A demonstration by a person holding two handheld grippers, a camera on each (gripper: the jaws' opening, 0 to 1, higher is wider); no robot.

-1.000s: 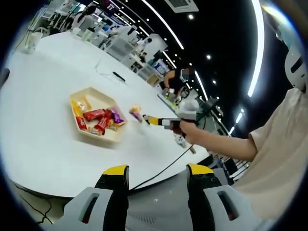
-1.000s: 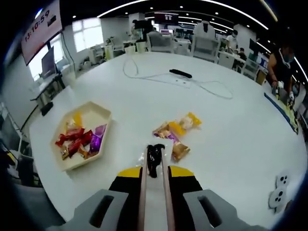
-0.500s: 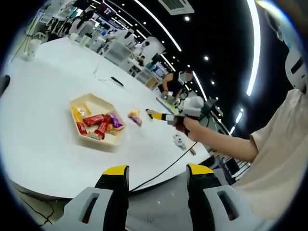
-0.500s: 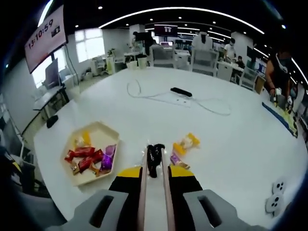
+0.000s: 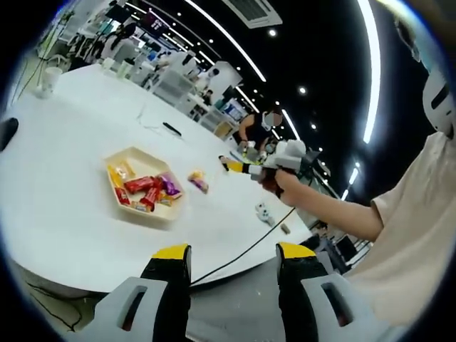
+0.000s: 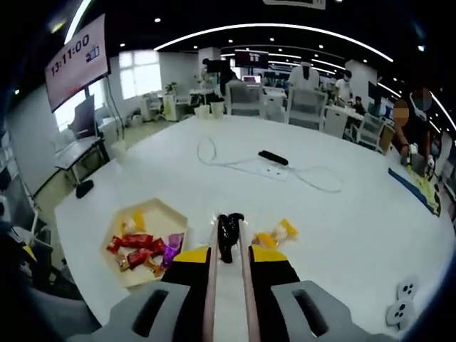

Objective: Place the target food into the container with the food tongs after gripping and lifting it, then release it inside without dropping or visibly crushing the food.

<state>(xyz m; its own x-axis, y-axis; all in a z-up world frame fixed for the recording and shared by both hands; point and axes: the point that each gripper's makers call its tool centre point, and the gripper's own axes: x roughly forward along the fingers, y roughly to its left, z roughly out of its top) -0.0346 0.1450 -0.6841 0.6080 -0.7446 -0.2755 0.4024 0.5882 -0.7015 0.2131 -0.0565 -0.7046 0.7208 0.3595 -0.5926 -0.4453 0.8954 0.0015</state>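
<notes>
A cream hexagonal tray (image 5: 128,158) (image 6: 160,211) on the white table holds several wrapped snacks, red, purple and yellow. A few more wrapped snacks (image 5: 197,180) (image 6: 276,232) lie loose beside it. My right gripper (image 6: 228,254) is shut on a pair of metal food tongs (image 6: 229,235) with dark tips; the arms are pressed together and I see no food between them. In the left gripper view a hand holds that right gripper (image 5: 283,158) well above the table, the tongs (image 5: 236,166) pointing left. My left gripper (image 5: 234,251) stands open near the table's edge, with nothing in it.
A white cable and power strip (image 6: 274,169) with a black remote (image 6: 273,157) lie on the far side of the table. Small white devices (image 6: 400,303) (image 5: 262,211) rest near the right edge. A cable (image 5: 242,251) trails off the table. Office desks and people stand beyond.
The right gripper with the tongs has risen and drawn back from the table, so the tray and loose snacks look smaller and lower in its view. The left gripper has hardly moved.
</notes>
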